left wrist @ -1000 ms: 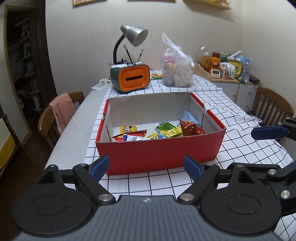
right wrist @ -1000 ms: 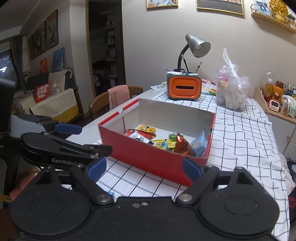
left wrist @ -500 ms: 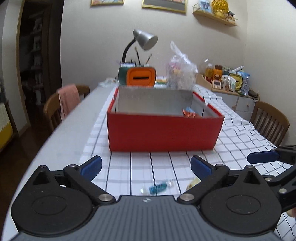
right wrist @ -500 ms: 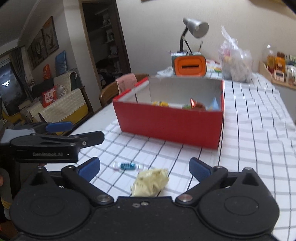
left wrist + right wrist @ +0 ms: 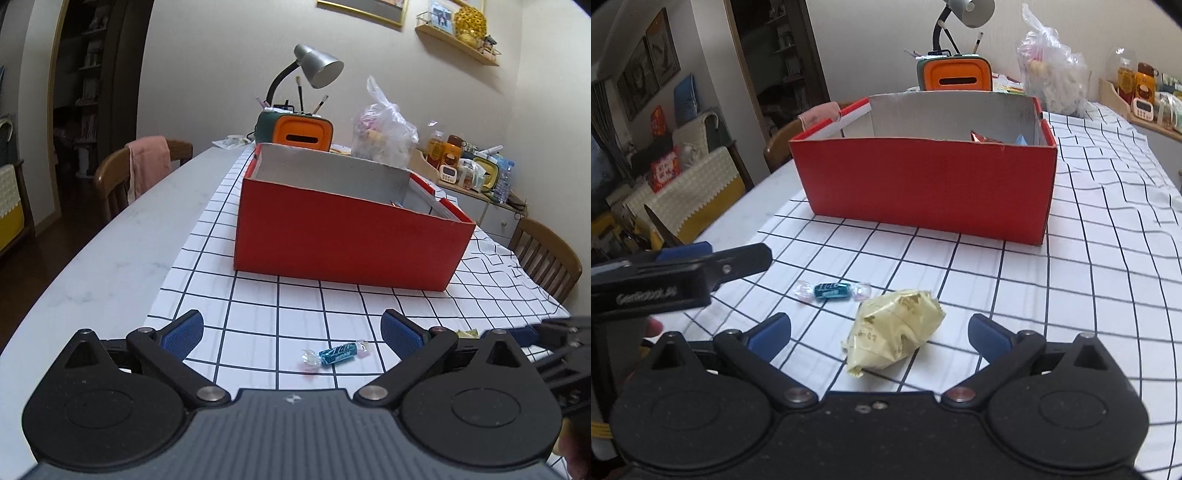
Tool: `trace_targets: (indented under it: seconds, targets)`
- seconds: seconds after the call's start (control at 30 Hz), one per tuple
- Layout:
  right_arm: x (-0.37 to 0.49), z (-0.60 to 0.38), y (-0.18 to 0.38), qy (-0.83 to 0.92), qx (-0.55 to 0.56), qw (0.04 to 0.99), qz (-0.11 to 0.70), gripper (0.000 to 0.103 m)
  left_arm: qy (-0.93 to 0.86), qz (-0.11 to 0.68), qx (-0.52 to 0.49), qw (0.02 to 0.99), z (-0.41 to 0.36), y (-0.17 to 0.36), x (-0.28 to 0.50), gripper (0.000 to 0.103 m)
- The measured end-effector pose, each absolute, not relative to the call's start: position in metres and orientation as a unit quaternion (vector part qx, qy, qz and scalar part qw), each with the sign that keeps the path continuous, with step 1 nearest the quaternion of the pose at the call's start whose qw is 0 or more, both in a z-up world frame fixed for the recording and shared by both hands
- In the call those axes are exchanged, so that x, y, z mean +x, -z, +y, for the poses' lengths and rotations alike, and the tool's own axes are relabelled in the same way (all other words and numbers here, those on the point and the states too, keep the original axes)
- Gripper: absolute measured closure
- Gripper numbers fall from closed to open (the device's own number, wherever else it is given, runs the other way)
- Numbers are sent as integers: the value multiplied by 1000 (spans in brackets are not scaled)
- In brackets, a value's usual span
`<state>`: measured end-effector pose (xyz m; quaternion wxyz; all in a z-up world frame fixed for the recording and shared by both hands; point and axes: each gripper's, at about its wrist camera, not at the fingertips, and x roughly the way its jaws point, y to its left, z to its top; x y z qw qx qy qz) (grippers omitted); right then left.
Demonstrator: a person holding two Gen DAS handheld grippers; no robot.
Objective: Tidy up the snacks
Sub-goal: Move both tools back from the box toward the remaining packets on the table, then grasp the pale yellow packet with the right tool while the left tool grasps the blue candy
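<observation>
A red box [image 5: 347, 240] with snacks inside stands on the checked cloth; it also shows in the right wrist view [image 5: 923, 184]. A blue wrapped candy [image 5: 334, 354] lies on the cloth between the fingers of my open left gripper [image 5: 291, 332]. In the right wrist view the candy [image 5: 833, 290] lies left of a pale yellow snack packet [image 5: 894, 330]. My right gripper [image 5: 879, 334] is open, low over the cloth, with the yellow packet between its fingers. The left gripper's side [image 5: 679, 269] shows at that view's left.
An orange and green pen holder with a lamp [image 5: 295, 129] and a clear bag [image 5: 382, 136] stand behind the box. Chairs stand at the left [image 5: 144, 173] and right [image 5: 546, 258]. A side cabinet with bottles [image 5: 469, 170] is at the far right.
Both grippers have dropped low and pulled back toward the table's near edge. The box's inside is now mostly hidden, and the candy and yellow packet have come between the fingers.
</observation>
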<state>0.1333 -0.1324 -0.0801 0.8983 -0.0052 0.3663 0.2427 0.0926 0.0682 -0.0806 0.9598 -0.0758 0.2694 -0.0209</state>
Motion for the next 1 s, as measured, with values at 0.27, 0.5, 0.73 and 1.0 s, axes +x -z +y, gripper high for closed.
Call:
trace_targets:
  seconds: [0.27,0.5,0.73,1.0]
  targets:
    - [154,-121,86,-245,-33,885,393,17,26,274,-80,958,72,74,95,0]
    - [160,-118,90,-253,-42,876,409,37,37,299,-66,951,72,70,106,0]
    - [159,-126,91,-256,-31,878,404,53,59,347,-9,936,62,61,126,0]
    - [160,-157,93,-267,56,878,393,57,71,401,53,912,41,63,152,0]
